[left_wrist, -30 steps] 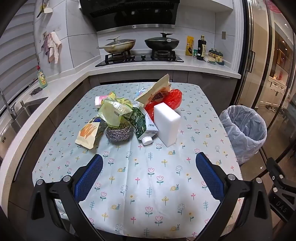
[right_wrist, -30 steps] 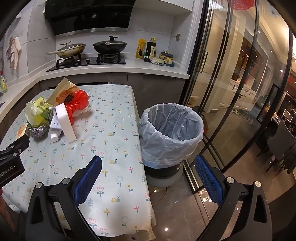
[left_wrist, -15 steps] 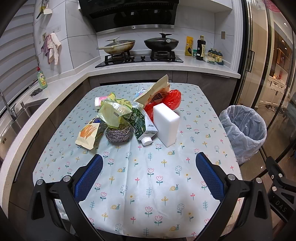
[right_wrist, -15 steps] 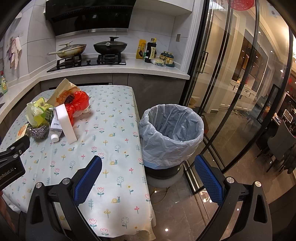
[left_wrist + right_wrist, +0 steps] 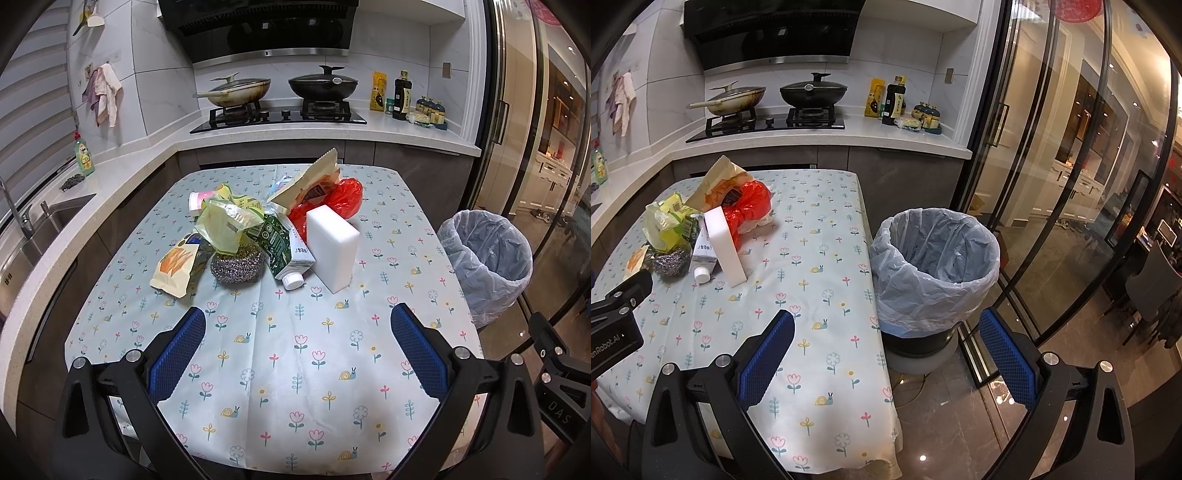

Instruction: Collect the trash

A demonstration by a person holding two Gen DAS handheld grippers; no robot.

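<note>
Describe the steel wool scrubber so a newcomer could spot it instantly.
On the floral-print tablecloth, find the heap of trash near the middle. At the heap's near edge sits the round grey steel wool scrubber, between an orange-and-white snack packet and a green-and-white carton. It alone is metallic and ball-shaped.

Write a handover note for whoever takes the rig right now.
Left gripper: open, empty, over the near part of the table, facing the pile.
Right gripper: open, empty, at the table's edge facing the trash bin.
Pile mid-table: white sponge block, milk carton, steel scourer, red bag, yellow bag, snack packet.
Done: nothing; the visible part of the bin is empty.
Left: everything.
</note>
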